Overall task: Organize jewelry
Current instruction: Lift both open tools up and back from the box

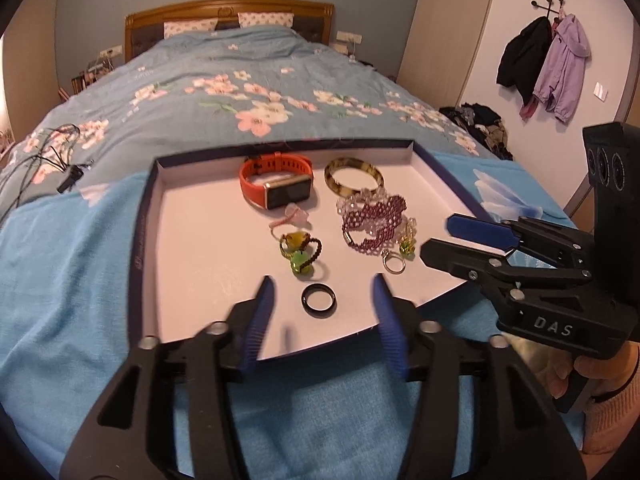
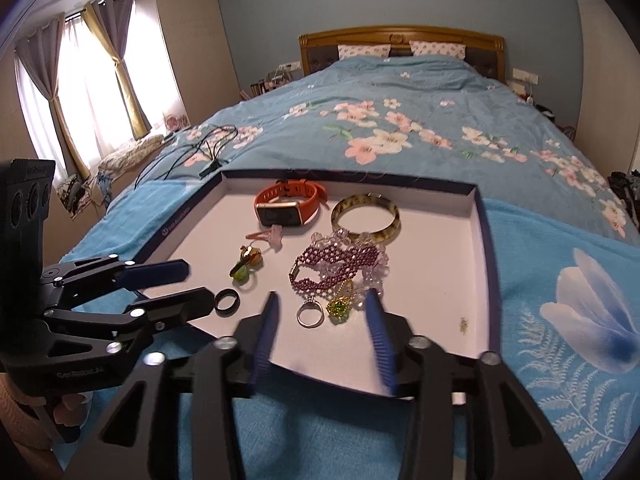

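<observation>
A shallow white tray [image 1: 192, 240] with dark walls lies on a blue blanket at the foot of the bed [image 1: 240, 80]. It holds an orange watch [image 1: 276, 184], a mottled bangle [image 1: 354, 178], purple beaded bracelets [image 1: 372, 220], a black ring [image 1: 319, 299] and a silver ring [image 2: 310, 314]. The left tongs [image 1: 324, 312] angle downward, jaws apart around the black ring without touching it. The right tongs [image 2: 322, 322] tilt likewise, open and empty above the silver ring.
</observation>
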### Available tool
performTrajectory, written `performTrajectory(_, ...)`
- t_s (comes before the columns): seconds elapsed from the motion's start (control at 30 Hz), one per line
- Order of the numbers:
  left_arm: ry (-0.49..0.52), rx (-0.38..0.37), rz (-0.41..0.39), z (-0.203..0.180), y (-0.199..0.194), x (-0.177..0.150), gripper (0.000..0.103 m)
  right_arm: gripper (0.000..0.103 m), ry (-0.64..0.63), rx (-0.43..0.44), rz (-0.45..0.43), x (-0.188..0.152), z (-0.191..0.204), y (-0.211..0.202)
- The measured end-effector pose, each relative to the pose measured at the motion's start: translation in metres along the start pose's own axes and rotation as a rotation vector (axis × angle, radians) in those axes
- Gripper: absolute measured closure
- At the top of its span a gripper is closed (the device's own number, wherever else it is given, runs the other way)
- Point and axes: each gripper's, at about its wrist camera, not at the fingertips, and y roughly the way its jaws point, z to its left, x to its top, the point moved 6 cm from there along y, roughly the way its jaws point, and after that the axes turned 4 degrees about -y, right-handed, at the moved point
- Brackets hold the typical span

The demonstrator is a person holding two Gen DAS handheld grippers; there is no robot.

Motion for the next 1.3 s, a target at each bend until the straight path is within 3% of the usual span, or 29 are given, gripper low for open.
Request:
performTrajectory(0.07,0.006,0.011,-0.034,-0.001,-0.011,0.001,0.035,0.04,-0.003,-0.015,-0.026,0.0,0.001,-0.01)
performTrajectory(0.1,0.008,0.015,-0.045,-0.001,-0.017,0.002,0.026,0.028,-0.001,-0.024,-0.038,0.0,0.001,-0.014)
performTrajectory(0.2,0.018,0.053,-0.127,-0.001,-0.042,0.002,0.006,0.014,-0.003,-0.049,-0.103,0.001,0.004,-0.034)
performTrajectory(0.27,0.025,0.077,-0.185,0.001,-0.06,0.002,0.006,0.007,-0.005,-0.074,-0.143,0.0,0.007,-0.047)
performTrajectory(0.57,0.01,0.154,-0.361,0.005,-0.13,-0.021,0.006,0.007,-0.04,-0.152,-0.294,-0.012,0.027,-0.085)
performTrajectory(0.77,-0.007,0.164,-0.456,0.003,-0.166,-0.036,0.006,0.007,-0.066,-0.182,-0.371,-0.02,0.041,-0.107)
performTrajectory(1.1,0.007,0.171,-0.547,-0.014,-0.202,-0.056,0.006,0.007,-0.058,-0.207,-0.448,-0.033,0.044,-0.132)
performTrajectory(1.3,0.01,0.175,-0.558,-0.021,-0.213,-0.064,0.006,0.007,-0.053,-0.226,-0.475,-0.037,0.045,-0.143)
